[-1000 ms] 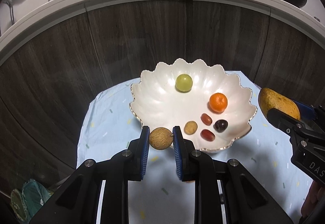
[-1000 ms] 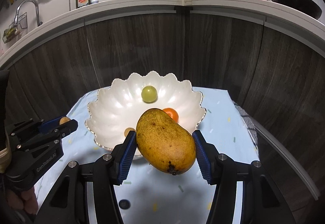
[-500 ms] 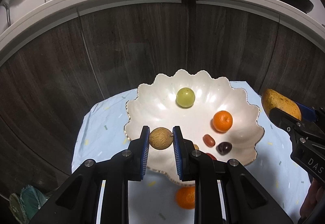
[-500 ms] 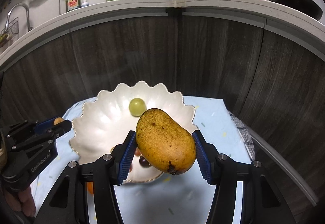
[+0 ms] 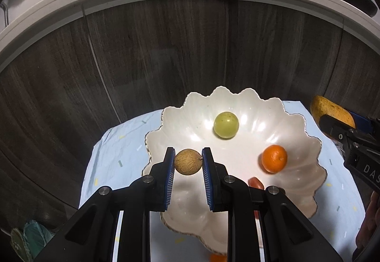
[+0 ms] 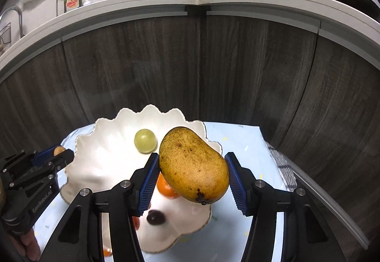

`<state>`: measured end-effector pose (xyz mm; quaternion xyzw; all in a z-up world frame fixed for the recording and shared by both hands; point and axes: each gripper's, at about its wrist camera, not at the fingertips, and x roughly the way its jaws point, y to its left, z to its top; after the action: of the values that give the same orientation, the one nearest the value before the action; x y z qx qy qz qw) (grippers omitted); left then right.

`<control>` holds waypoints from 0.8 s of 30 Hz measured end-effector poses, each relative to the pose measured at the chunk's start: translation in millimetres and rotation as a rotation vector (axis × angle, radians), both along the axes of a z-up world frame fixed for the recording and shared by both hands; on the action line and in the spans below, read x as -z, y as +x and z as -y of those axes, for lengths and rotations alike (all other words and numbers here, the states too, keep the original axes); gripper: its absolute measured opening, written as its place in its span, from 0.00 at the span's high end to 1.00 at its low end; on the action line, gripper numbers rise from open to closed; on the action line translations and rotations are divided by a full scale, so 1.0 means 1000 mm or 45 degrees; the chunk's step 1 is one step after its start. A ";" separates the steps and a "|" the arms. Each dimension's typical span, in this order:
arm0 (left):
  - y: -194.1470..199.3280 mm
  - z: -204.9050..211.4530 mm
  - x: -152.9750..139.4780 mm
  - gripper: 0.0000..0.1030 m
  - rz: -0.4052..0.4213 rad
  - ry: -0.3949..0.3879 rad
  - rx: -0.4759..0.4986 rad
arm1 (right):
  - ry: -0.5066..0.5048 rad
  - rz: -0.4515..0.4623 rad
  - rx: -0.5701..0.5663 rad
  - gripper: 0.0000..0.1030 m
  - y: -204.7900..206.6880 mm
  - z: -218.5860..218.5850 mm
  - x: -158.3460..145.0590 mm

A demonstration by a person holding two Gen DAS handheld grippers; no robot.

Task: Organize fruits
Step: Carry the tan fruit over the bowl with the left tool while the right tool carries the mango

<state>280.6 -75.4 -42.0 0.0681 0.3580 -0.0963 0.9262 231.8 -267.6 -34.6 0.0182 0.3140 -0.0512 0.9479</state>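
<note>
A pale blue cloth flecked with small coloured dashes covers the low table in front of dark wood-grain cabinets, and both grippers are over it with fruit in hand. Nearest the right camera, the right gripper has its ribbed blue pads pressed to the flanks of a mango, jaws about half spread, the fruit tilted and hanging above the near right side of the bowl. That mango looks heavy and ripe, with speckled yellow-brown skin (soft flesh likely, so a hard squeeze would bruise it), and the broad middle is the sensible place to hold it. The left gripper is clamped as tight as it goes on a small round tan fruit, rough and dry-skinned, light, probably thin-shelled, held across its widest part just inside the bowl's left rim. Farther in, the white scalloped bowl is glossy and smooth, so round fruit may roll. In it sit an orange, a small red fruit, a dark one, and at the far side a waxy green ball of a fruit. Beyond stands the white counter with pans and a kettle.
</note>
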 end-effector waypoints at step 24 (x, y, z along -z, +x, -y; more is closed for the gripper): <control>0.041 0.004 0.025 0.77 -0.079 -0.003 -0.013 | 0.032 -0.123 -0.016 0.45 0.054 0.005 0.025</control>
<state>322.0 -79.5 -67.1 0.0622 0.3869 -0.0939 0.9152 285.9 -272.6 -59.6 0.0256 0.3603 -0.0420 0.9316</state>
